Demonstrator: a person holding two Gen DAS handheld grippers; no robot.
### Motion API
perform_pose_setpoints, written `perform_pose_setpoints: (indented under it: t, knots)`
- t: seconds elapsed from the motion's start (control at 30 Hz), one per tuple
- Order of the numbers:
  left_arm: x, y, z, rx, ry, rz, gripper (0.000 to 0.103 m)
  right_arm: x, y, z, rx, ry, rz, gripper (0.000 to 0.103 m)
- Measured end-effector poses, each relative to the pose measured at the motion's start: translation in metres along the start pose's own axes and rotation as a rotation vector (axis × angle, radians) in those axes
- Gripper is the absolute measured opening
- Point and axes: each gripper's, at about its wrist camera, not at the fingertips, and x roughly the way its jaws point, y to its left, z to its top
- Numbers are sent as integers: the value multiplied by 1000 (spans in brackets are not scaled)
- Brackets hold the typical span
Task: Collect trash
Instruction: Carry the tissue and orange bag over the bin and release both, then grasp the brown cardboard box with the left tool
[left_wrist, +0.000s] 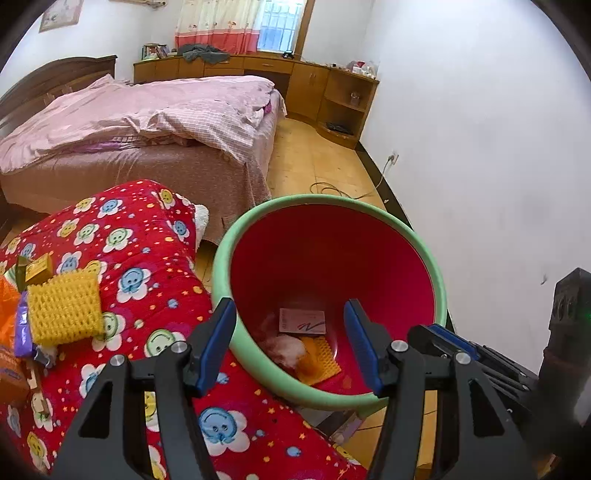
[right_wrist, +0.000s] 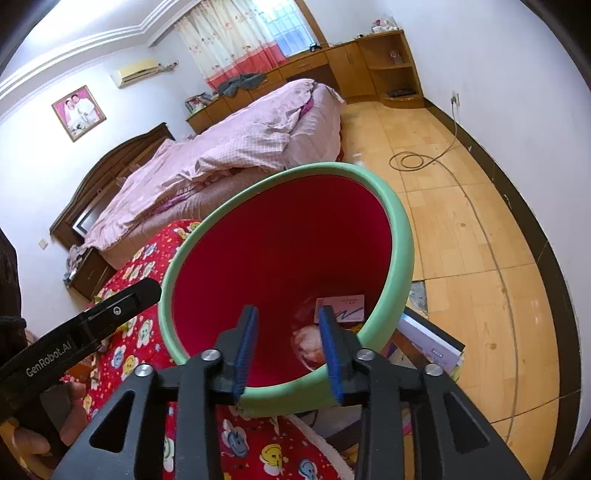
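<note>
Grippers held over the trash bin, both released and empty.
Left gripper (left_wrist: 290, 334) and right gripper (right_wrist: 288, 347) were spread above the green-rimmed bin (left_wrist: 258, 218); a card (left_wrist: 302, 321) and crumpled tissue (left_wrist: 286, 349) were seen inside, a yellow sponge (left_wrist: 64, 308) on the red blanket (left_wrist: 147, 258) beside.

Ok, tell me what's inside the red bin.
At the bottom of the red bin: a pink card, a whitish crumpled wad and an orange ridged piece. The near wall hides anything closer in.
</note>
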Motion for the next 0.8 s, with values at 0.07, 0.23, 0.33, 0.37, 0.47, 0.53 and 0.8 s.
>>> perform_pose_setpoints:
  t: [0.07, 0.23, 0.33, 0.37, 0.47, 0.53, 0.8]
  knots:
    - [-5, 3, -2, -11, -5, 4, 61, -2, 2, -1, 2, 2, 5, 38]
    - [-23, 14, -7, -40, -14, 18, 61, -10, 10, -2, -14, -7, 19, 40]
    - [-33, 24, -9, -58, -23, 31, 61, -15, 16, -3, -25, -14, 34, 47]
    - [-37, 28, -10, -64, -27, 38, 61, -16, 19, -3, -28, -16, 36, 49]
    - [-52, 41, -14, -88, -42, 66, 61, -20, 26, -5, -37, -21, 43, 56]
    - [-59, 49, -17, -101, -47, 83, 61, -21, 33, -7, -42, -20, 47, 60]
    - [-88, 88, -26, -179, -74, 159, 61, -23, 54, -10, -65, -18, 61, 73]
